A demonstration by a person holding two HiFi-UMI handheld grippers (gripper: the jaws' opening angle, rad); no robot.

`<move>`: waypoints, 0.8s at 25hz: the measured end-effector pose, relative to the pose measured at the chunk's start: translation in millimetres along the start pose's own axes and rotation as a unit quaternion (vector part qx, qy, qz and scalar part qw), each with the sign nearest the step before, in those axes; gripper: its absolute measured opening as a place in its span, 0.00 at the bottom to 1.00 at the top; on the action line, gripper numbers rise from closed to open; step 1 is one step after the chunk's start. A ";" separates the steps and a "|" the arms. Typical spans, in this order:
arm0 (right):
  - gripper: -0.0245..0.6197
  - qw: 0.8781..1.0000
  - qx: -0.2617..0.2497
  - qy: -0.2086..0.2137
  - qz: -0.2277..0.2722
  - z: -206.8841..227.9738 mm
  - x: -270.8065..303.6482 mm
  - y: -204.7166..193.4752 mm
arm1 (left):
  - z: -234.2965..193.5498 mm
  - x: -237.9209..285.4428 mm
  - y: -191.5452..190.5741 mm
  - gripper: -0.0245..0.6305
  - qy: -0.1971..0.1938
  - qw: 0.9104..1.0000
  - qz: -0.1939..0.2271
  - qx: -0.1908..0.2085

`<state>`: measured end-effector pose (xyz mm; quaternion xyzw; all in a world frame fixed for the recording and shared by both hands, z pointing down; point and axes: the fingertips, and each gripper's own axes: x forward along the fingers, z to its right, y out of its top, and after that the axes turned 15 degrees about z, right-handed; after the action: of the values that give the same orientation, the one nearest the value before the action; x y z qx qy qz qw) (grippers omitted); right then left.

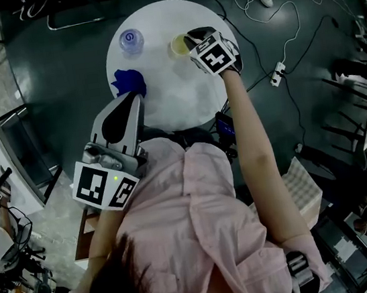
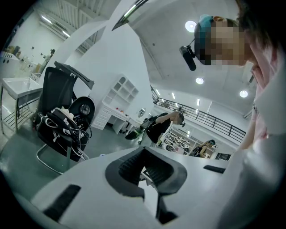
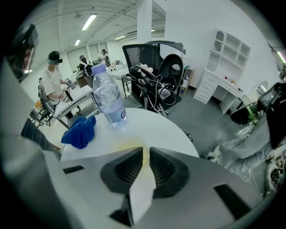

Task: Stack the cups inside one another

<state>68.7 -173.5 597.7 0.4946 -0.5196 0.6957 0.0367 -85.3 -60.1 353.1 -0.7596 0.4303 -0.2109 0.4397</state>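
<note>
Right hand-held gripper [image 1: 189, 41] pinched the thin, translucent yellowish cup [image 1: 177, 46] by its wall | cup stood upright on the round white desk [image 1: 177, 102], right at that gripper's jaws | left hand-held gripper [image 2: 144, 172] pressed together, empty, raised well apart | only 1 cup visible

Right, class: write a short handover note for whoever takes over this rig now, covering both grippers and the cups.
Left gripper: jaws together, empty, held near the body at the table's near edge.
Right gripper: shut on the wall of the yellowish cup at the table's far side.
Only that cup shows; a water bottle and blue cloth sit to its left.
Done: unclear whether cups already nest inside it.
Left: find any other cup and stack.
</note>
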 end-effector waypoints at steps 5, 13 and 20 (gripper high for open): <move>0.10 1.000 0.004 0.000 -0.002 0.2 0.3 -3.2 | -0.3 -0.2 -0.3 0.06 0.001 1.000 0.000 0.000; 0.11 1.000 0.012 -0.008 0.004 4.2 -1.6 -0.9 | 3.1 2.6 2.0 0.06 -0.002 1.000 0.004 0.000; 0.18 1.000 0.018 -0.013 0.006 4.0 -5.5 -2.6 | 5.5 1.2 1.2 0.06 -0.003 1.000 0.003 -0.001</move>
<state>75.6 -172.8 595.3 0.5010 -0.5102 0.6988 0.0169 -81.4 -58.7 349.1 -0.7595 0.4312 -0.2071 0.4409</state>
